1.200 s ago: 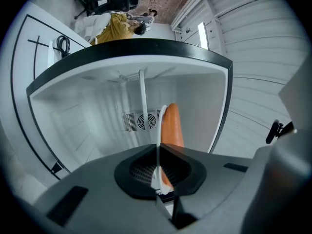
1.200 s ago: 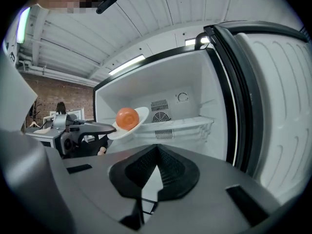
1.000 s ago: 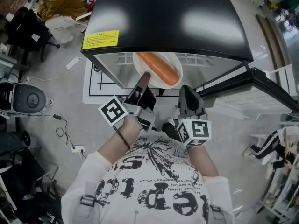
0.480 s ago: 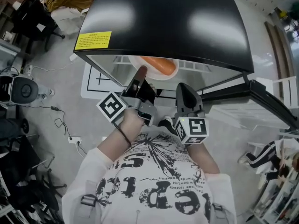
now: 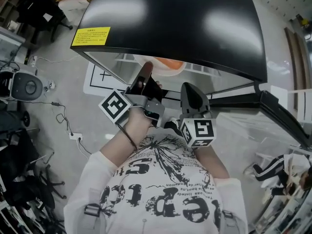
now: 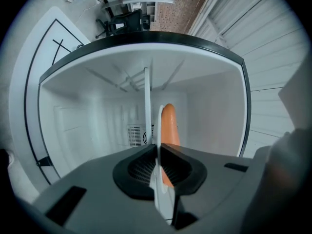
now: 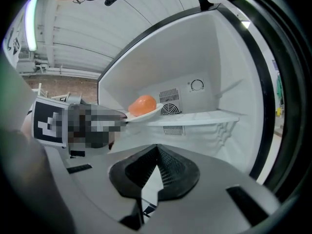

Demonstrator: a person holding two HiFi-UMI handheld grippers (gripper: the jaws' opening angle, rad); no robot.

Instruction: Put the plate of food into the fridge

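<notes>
A white plate (image 7: 146, 113) carries a long orange piece of food (image 7: 142, 104). My left gripper (image 5: 145, 75) is shut on the plate's near rim and holds it level inside the open fridge (image 5: 170, 18), just above the white shelf (image 7: 204, 117). In the left gripper view the plate (image 6: 159, 130) shows edge-on between the jaws, with the food (image 6: 168, 126) beyond them. From the head view only a bit of the food (image 5: 168, 64) shows under the black fridge top. My right gripper (image 5: 188, 90) hangs to the right of the plate, shut and empty, before the fridge opening.
The fridge door (image 5: 273, 111) stands open at the right. A vent (image 7: 169, 109) and a dial (image 7: 197, 85) sit on the fridge's back wall. On the floor at the left lie cables with a power strip (image 5: 73, 135) and a round appliance (image 5: 27, 87).
The left gripper has carried the plate forward into the fridge, so the black top now hides most of it. The right gripper stayed close beside it, still shut.
</notes>
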